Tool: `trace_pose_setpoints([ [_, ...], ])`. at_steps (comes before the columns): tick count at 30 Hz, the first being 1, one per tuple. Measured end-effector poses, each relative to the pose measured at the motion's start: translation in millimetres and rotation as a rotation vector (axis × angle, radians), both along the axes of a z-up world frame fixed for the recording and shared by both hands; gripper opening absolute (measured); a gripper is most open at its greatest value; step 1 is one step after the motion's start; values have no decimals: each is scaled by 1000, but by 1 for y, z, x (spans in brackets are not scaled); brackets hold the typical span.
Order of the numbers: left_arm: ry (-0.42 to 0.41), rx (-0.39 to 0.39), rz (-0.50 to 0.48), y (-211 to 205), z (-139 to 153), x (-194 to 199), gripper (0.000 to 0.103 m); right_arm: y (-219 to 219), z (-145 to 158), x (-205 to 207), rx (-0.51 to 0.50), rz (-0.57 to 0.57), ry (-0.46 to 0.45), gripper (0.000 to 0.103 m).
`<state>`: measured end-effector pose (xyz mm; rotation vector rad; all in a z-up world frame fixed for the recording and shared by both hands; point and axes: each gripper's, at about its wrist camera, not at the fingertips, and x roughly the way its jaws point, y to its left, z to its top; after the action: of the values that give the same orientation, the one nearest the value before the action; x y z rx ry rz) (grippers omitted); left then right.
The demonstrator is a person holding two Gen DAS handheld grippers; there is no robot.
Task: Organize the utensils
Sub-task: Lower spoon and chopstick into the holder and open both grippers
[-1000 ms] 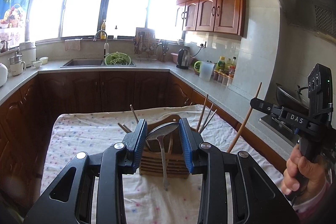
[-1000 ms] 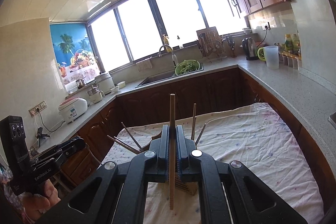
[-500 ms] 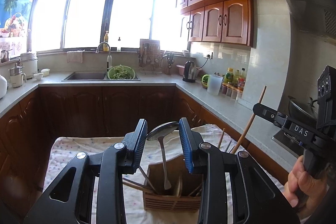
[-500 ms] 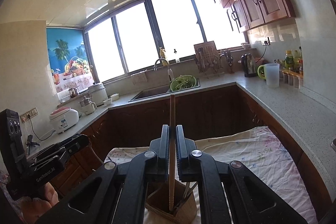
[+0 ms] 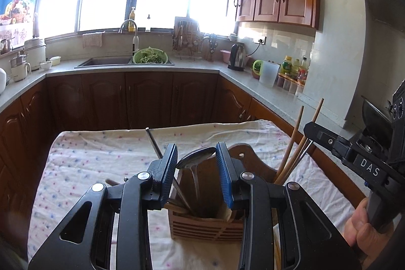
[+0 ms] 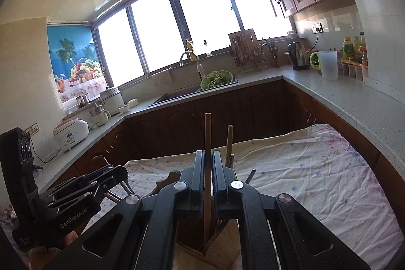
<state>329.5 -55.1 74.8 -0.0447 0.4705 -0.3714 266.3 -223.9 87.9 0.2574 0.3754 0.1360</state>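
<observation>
My left gripper (image 5: 196, 158) is shut on a metal spoon (image 5: 196, 159), gripping its bowl; the handle hangs down into the middle slot of a wooden utensil holder (image 5: 206, 227) on the cloth-covered table (image 5: 101, 156). My right gripper (image 6: 208, 163) is shut on a wooden chopstick (image 6: 207, 133), held upright with its lower end inside the holder (image 6: 222, 244). In the left wrist view the right gripper (image 5: 310, 129) is at the right, holding the chopstick (image 5: 314, 115) above other chopsticks (image 5: 291, 146) in the holder's right slot. The left gripper (image 6: 116, 173) shows at the left of the right wrist view.
A metal rod-like utensil (image 5: 154, 143) leans out of the holder's left slot. Kitchen counters (image 5: 253, 82) with a sink (image 5: 106, 61), a kettle (image 5: 236, 57) and bottles (image 5: 291, 67) surround the table. A stove with a wok (image 5: 372, 118) is at the right.
Both grippers have come lower over the holder. The spoon's handle has gone deeper into the middle slot, and the chopstick's lower end has gone into the right slot.
</observation>
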Motion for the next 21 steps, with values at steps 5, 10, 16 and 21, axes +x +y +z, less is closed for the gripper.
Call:
trace_pose_setpoints([
  [5, 30, 3, -18, -4, -12, 2, 30, -2, -14, -2, 14, -2, 22, 6],
  [10, 22, 23, -22, -9, -14, 0, 30, -3, -12, -2, 9, -1, 32, 6],
  [16, 27, 21, -24, -9, -14, 2, 30, -2, -11, 0, 10, 2, 39, 6],
  [21, 29, 22, -25, -9, -13, 2, 31, -2, -12, 2, 6, 5, 46, 6],
])
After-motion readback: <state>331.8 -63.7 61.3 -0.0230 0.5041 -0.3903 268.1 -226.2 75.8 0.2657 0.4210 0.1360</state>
